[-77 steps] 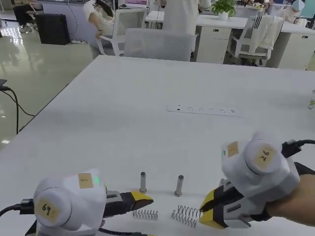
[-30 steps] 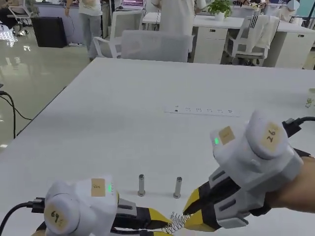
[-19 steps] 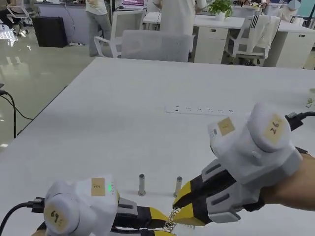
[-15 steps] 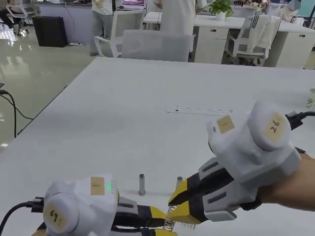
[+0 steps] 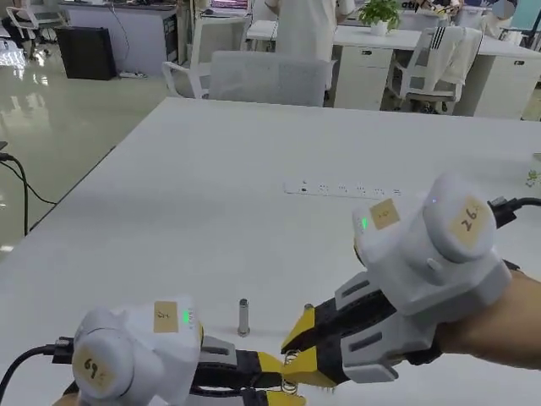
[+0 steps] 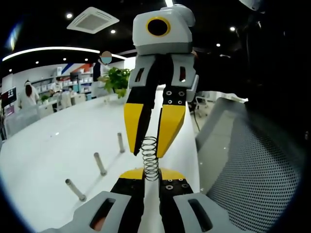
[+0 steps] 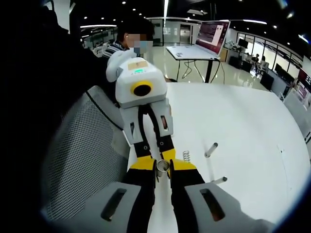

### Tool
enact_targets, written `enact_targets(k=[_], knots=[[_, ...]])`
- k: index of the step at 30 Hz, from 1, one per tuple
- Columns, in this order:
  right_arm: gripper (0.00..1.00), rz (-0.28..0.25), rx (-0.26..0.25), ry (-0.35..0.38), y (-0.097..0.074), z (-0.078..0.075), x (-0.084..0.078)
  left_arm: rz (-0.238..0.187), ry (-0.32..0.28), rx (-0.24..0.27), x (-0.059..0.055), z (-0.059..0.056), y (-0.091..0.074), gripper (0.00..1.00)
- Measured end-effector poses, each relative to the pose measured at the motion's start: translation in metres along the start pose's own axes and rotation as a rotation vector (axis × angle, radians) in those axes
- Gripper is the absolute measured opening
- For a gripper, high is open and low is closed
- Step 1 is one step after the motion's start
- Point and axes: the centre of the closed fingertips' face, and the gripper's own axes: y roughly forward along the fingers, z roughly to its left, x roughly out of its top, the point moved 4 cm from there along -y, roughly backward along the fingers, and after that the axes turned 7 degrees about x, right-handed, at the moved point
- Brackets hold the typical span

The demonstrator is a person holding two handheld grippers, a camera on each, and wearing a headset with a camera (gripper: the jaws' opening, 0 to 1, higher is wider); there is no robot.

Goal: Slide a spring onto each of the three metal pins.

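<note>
A small steel spring [image 6: 151, 162] is held off the table between both grippers, which meet nose to nose. My left gripper [image 6: 150, 174] is shut on its near end, and my right gripper [image 6: 149, 154] comes in from above with its yellow fingers pinching the far end. In the right gripper view the spring's end [image 7: 162, 167] shows as a ring between my right gripper's [image 7: 162, 164] tips. Three metal pins [image 6: 99, 163] stand upright on the white table. A second spring [image 7: 185, 156] lies beside the pin [image 7: 211, 149]. In the head view one pin [image 5: 243, 317] stands left of the right gripper [image 5: 297, 359].
The white table [image 5: 211, 186] stretches far ahead, with a power strip [image 5: 342, 189] set into its middle. A grey mesh chair [image 5: 270, 76] stands at the far edge. Desks, chairs and a person fill the room behind.
The right gripper has moved left and down to meet the left gripper, now covering most of the second pin. The spring, earlier lying on the table, is now lifted between the jaws.
</note>
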Motion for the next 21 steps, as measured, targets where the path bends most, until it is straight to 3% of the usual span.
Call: enact_targets(k=[6, 17, 21], knots=[[0.08, 0.044, 0.017, -0.002, 0.002, 0.001, -0.004, 0.018, -0.001, -0.009, -0.002, -0.002, 0.001, 0.02], [0.08, 0.242, 0.09, -0.013, 0.008, 0.002, -0.007, 0.042, 0.006, -0.023, -0.004, -0.005, 0.002, 0.02], [0.08, 0.289, 0.104, -0.032, 0.014, 0.002, -0.007, 0.046, 0.0, -0.026, -0.004, -0.005, 0.002, 0.02]])
